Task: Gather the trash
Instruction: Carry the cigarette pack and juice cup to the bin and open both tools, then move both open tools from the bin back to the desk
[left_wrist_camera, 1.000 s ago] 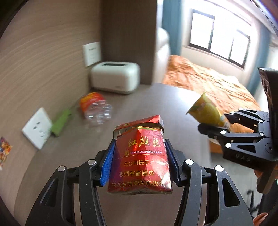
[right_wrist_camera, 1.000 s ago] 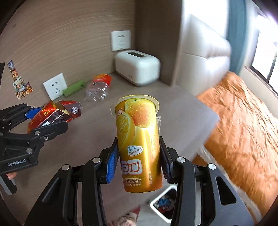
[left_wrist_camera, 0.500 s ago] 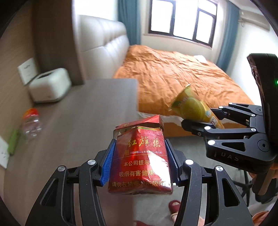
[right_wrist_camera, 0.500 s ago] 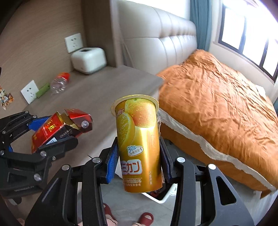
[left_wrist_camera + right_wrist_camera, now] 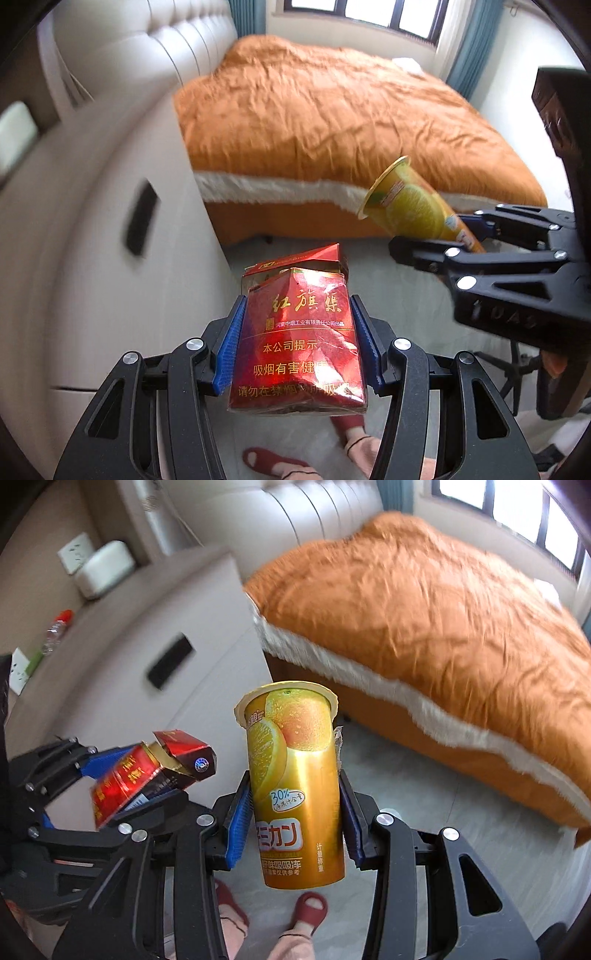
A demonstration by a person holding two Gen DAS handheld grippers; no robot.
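My left gripper (image 5: pixel 297 314) is shut on a crumpled red cigarette pack (image 5: pixel 295 343) with its lid flipped open, held in the air over the floor. The pack (image 5: pixel 144 775) and the left gripper (image 5: pixel 122 775) also show at the left of the right wrist view. My right gripper (image 5: pixel 293 805) is shut on a yellow orange-drink cup (image 5: pixel 293 786), held upright. The cup (image 5: pixel 413 203) and the right gripper (image 5: pixel 454 236) show at the right of the left wrist view. A plastic bottle (image 5: pixel 57 627) lies far back on the desk.
A bed with an orange cover (image 5: pixel 332 118) fills the far side. A white desk or cabinet (image 5: pixel 122 657) stands to the left, with a white box (image 5: pixel 103 568) and a green thing (image 5: pixel 33 662) by the wall. The person's feet in red slippers (image 5: pixel 310 908) stand on the pale floor below.
Both grippers have swung away from the desk toward the bed and floor, each still holding its item. The desk top has slid to the left and back.
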